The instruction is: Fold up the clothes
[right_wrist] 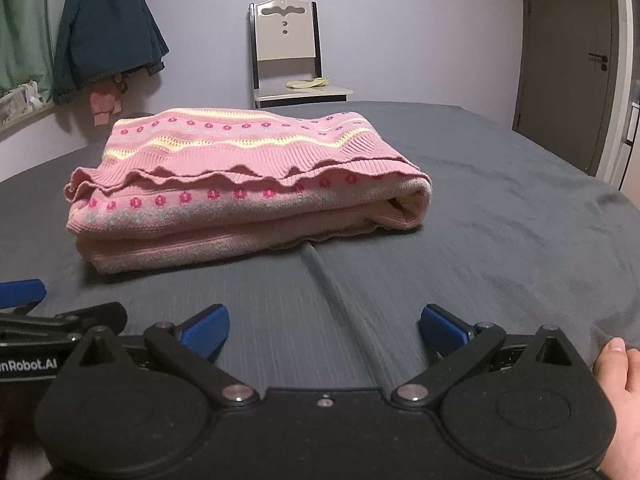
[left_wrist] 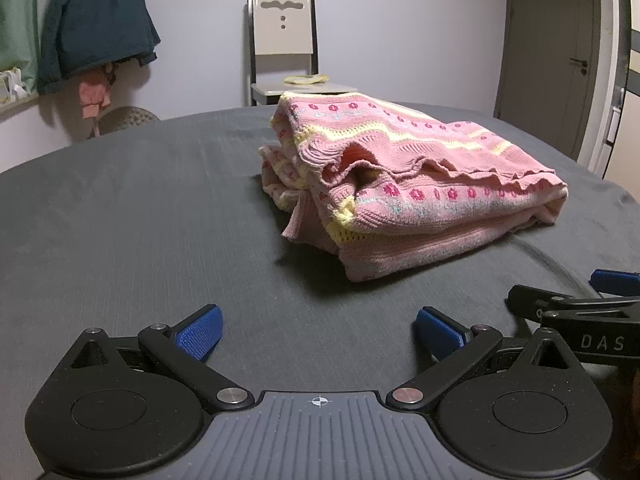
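Folded sweater lies on the bed, beyond your fingers. Your left gripper and right gripper gape, empty, near edge.

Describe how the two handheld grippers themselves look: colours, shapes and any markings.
Both the left gripper and the right gripper have black linkage arms on round black housings, silver pivot bolts and blue ribbed fingertips. The left one's base is grey and ridged, with a small crosshair mark. White lettering appears on both bodies. A bare hand shows; no sleeve is visible.
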### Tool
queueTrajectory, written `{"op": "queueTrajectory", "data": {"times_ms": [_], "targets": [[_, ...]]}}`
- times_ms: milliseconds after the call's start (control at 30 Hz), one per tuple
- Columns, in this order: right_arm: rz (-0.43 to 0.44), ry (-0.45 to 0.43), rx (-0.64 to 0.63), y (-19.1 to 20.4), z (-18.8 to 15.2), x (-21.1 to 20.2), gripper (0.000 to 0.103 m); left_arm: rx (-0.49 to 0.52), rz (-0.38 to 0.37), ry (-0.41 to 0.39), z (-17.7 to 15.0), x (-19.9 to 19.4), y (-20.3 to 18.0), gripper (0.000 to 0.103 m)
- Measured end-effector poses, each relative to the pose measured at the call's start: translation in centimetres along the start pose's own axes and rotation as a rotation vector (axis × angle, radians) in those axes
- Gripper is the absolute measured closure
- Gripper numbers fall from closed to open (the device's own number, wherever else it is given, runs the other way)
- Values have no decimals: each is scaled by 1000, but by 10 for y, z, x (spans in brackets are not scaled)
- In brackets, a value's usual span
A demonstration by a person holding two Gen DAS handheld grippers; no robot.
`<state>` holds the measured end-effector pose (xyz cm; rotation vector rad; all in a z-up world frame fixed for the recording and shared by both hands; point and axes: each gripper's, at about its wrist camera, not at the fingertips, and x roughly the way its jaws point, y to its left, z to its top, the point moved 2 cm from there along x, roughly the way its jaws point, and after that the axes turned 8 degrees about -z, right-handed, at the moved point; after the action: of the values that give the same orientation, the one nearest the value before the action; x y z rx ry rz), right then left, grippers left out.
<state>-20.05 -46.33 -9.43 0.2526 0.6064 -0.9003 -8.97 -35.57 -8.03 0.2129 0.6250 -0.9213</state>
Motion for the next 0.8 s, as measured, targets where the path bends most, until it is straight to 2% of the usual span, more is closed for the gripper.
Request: {"op": "queueTrajectory", "data": {"times_ms": [800], "targets": [[22, 4, -7, 0, -2, -4, 0, -7, -3, -4, -2, -1, 1, 0]]}}
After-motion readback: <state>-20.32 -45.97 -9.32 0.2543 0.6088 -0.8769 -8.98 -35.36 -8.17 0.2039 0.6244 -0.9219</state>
